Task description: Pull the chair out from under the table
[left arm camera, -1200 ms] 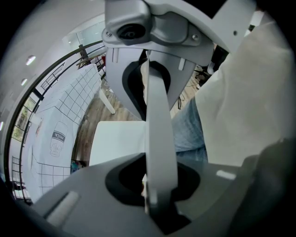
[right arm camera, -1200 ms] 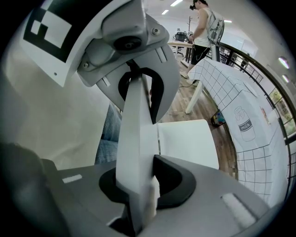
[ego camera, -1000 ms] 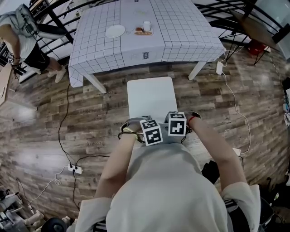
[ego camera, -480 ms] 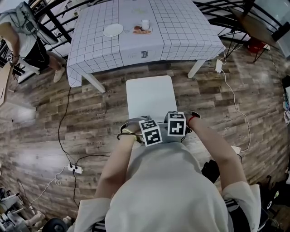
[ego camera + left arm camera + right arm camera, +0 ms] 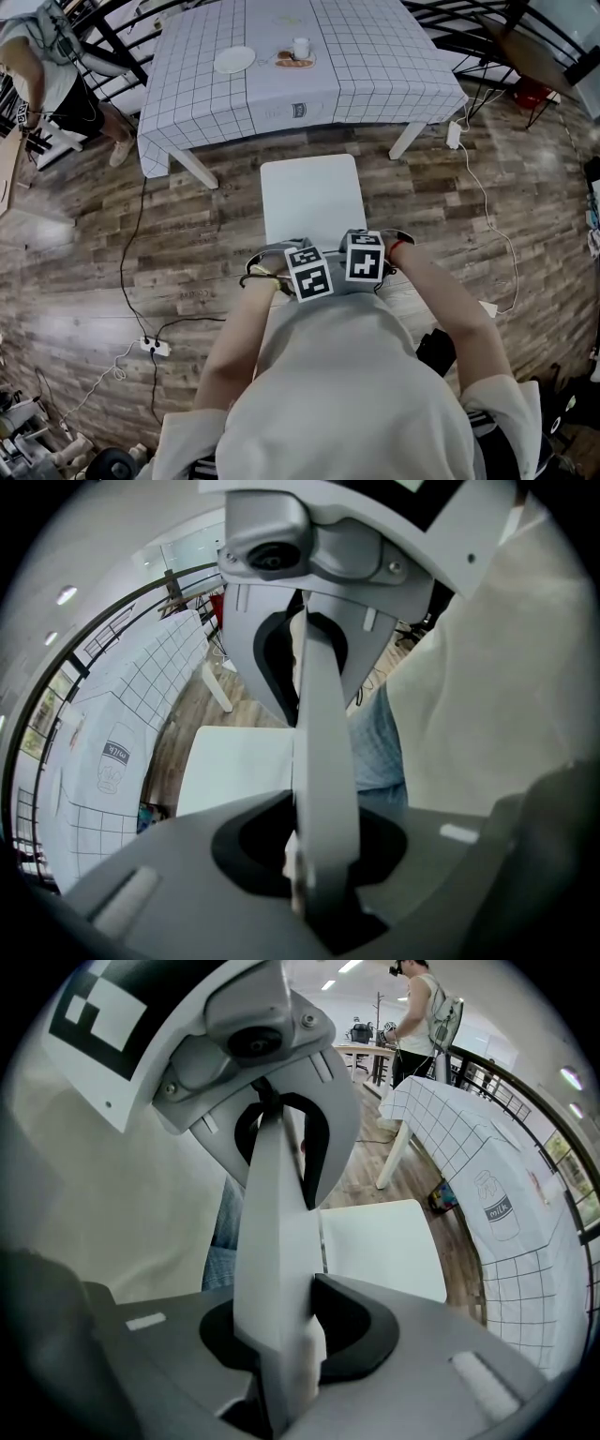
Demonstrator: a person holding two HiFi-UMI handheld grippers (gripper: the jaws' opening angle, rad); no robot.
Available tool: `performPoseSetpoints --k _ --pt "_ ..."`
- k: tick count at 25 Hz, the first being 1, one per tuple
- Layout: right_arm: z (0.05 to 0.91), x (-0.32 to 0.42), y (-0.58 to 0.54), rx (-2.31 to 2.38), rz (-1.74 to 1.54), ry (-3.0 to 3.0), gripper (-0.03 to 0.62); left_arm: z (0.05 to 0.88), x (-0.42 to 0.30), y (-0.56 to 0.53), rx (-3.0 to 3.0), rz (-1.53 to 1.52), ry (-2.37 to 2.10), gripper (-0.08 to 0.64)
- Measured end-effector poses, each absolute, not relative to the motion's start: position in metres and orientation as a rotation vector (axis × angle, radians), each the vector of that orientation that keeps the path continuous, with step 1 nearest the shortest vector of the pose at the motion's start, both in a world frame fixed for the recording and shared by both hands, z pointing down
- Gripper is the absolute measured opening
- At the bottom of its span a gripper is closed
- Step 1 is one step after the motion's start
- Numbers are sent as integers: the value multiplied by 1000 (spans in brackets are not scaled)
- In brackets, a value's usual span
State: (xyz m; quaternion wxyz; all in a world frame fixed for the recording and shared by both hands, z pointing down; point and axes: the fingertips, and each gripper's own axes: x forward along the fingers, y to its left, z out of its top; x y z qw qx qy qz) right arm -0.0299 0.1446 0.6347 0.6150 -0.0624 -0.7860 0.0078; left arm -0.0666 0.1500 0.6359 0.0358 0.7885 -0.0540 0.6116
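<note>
Both the left tongs [image 5: 317, 860] and the right tongs [image 5: 281, 1340] pinch the chair backrest [image 5: 323, 728], slightly spread.

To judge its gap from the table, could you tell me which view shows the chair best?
The head view: the chair shows from above, nearly whole, clear of the table. Each gripper view shows only part of its seat behind the backrest.

From overhead, the right gripper [image 5: 281, 1344] covers its own jaws and the chair [image 5: 309, 202] back beneath it. Beyond it the seat hides the chair's legs, and the bits [image 5: 296, 63] on the table [image 5: 375, 66] are too small to name.
</note>
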Motion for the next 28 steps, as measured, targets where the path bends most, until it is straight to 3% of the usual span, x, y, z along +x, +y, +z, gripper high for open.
performPoseSetpoints --k 25,28 --pt "564 -16 147 -166 -72 -1776 75 563 -93 157 2359 1901 -90 91" --pt "556 -16 147 -175 -78 -1773 66 553 -95 157 2369 1890 -97 65"
